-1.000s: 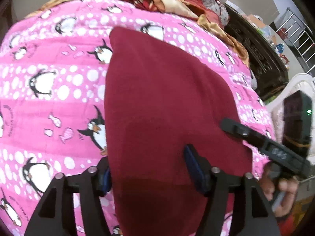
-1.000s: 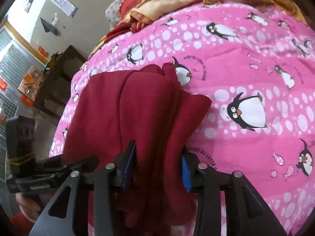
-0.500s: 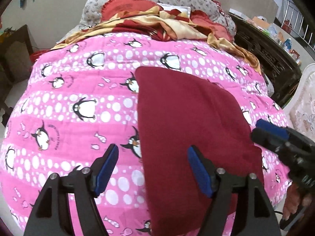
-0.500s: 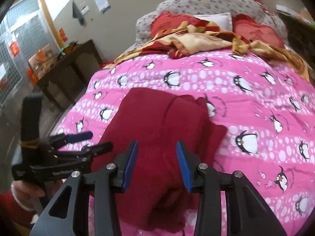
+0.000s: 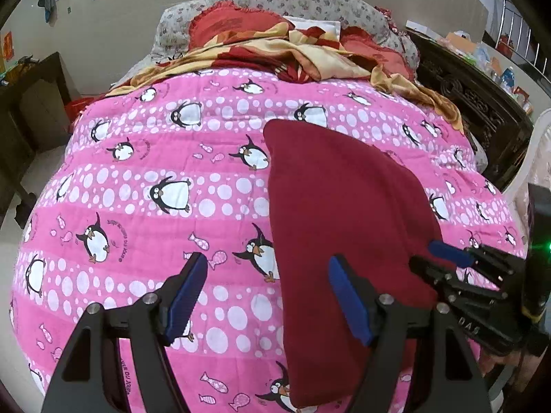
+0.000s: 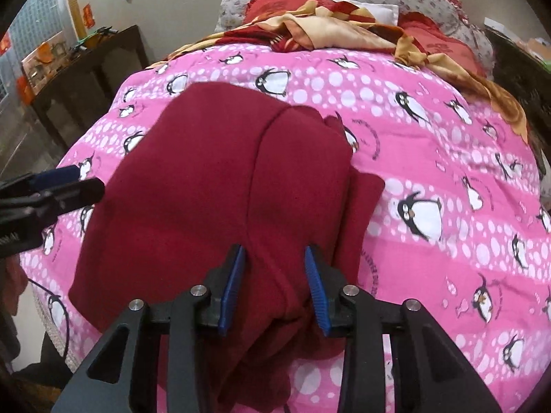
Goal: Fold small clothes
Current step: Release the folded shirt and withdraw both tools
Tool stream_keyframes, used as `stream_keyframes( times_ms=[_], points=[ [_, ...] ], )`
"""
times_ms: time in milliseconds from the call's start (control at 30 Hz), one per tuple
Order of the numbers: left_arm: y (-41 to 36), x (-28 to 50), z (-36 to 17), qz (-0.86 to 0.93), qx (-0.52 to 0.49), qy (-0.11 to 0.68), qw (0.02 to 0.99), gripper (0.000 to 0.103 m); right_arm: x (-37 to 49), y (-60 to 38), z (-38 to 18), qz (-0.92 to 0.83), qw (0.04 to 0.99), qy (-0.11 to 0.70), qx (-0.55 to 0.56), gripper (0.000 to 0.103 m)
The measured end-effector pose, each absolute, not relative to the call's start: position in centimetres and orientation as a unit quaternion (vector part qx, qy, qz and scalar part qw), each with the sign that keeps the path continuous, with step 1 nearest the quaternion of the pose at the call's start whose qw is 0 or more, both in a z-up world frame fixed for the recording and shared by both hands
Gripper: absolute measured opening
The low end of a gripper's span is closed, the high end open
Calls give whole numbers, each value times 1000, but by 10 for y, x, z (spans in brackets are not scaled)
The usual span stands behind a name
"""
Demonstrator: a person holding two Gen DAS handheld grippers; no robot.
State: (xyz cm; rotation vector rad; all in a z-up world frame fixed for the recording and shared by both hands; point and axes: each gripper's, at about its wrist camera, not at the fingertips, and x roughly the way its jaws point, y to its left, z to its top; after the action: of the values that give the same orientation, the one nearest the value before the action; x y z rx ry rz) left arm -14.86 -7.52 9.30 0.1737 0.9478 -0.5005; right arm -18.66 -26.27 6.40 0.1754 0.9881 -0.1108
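A dark red garment lies folded on the pink penguin blanket; in the right wrist view the garment shows a lengthwise fold ridge and layered edges on its right side. My left gripper hovers open over the garment's left edge, its right pad above the cloth and its left pad above the blanket. My right gripper hangs over the garment's near end, jaws closing, the ridge showing between the pads without being pinched. Each gripper appears in the other's view: the right gripper, the left gripper.
Rumpled red and yellow bedding and floral pillows fill the head of the bed. Dark carved furniture stands along the right side, and a dark table stands to the left. A white slatted object is at the right edge.
Both grippers have pulled up and back from the garment, so more of the bed shows. The left jaws widened off the cloth edge. The right pads no longer hold the folds.
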Motion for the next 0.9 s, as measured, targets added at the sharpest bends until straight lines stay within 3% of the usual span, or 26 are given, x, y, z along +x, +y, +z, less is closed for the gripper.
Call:
stream_keyframes(
  times_ms=[900],
  points=[
    [-75,-177,116,-231,65,398,886,83,-247,-261,120,-116,883,424,166,51]
  ],
)
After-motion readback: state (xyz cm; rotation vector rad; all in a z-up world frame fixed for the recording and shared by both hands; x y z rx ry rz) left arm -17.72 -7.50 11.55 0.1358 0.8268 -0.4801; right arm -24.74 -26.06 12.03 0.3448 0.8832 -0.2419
